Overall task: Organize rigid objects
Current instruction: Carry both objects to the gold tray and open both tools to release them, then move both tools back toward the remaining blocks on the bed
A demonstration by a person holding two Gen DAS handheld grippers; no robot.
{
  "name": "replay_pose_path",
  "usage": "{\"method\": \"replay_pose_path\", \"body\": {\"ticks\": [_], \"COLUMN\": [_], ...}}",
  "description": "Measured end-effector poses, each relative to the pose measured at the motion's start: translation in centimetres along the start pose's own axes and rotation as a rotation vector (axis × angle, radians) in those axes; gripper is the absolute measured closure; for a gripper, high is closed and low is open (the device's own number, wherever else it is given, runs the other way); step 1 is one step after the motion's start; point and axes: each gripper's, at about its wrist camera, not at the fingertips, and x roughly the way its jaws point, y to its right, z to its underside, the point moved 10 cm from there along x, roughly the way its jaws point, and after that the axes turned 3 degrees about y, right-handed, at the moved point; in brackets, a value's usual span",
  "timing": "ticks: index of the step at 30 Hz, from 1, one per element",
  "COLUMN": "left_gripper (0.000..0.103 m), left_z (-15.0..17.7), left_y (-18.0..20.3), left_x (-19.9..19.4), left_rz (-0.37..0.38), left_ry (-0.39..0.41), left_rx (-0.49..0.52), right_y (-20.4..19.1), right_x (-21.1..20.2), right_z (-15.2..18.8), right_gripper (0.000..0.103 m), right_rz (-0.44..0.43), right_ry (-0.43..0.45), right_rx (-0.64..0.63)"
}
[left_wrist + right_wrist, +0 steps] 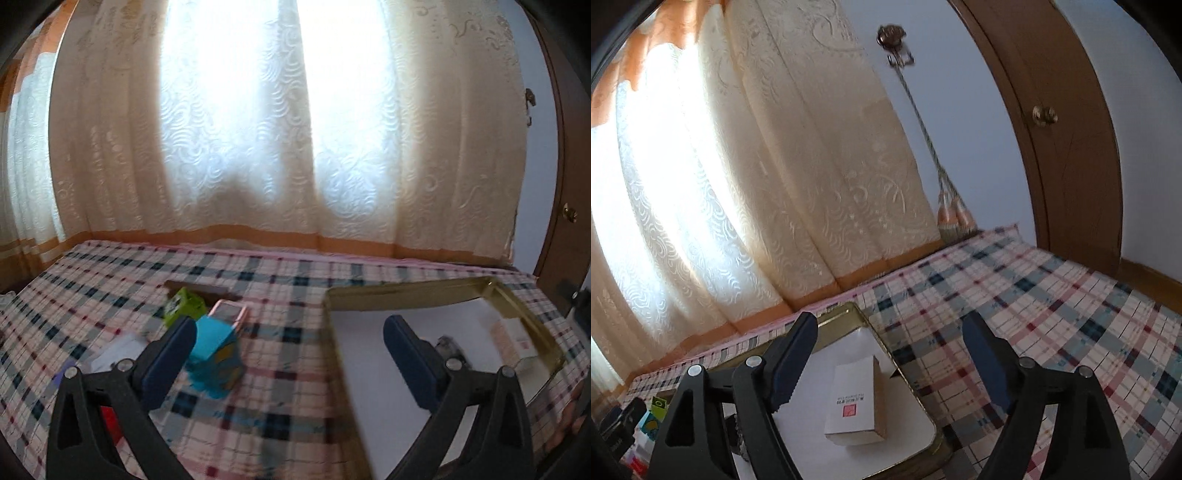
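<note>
Two hand-held tools hover, jaws spread and empty, over a worktop point(280, 387) covered in a pink, blue and white plaid cloth, with cream lace curtains point(258, 147) glowing behind. The left tool point(290, 328) stands wide open above the cloth; a blue carton point(218, 358) sits just beyond its left finger, with a lime-green box point(183, 306) and a pink-edged case point(231, 314) behind it. To the right lies a shallow gold-rimmed metal tray point(532, 317) with a white floor. The right tool point(890, 332), also open, hangs over that tray point(905, 373), where a white and tan cardboard box point(855, 402) bearing a red stamp lies flat. A small dark object sits beside the box, too hidden to identify. A brown wooden door point(1052, 122) stands at right.
</note>
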Motion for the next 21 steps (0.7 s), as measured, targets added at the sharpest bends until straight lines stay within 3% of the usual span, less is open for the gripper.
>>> {"method": "replay_pose_path", "body": {"ticks": [8,13,21], "left_gripper": [0.0,0.0,0.0], "left_z": [1.4,1.7,2.2], "left_y": [-0.7,-0.2,-1.0], "left_x": [-0.1,-0.3,-0.9], "left_rz": [-0.054,-0.042,-0.005], "left_ry": [0.0,-0.003,-0.02], "left_rx": [0.044,0.085,0.07], "right_y": [-1.8,-3.1,-4.8], "right_x": [-1.7,-2.7,-3.7], "right_z": [-0.2,-0.2,0.6], "right_gripper": [0.02,0.02,0.02], "right_rz": [0.011,0.028,0.01], "right_ry": [0.092,0.131,0.135], "right_rx": [-0.1,-0.174,-0.184]}}
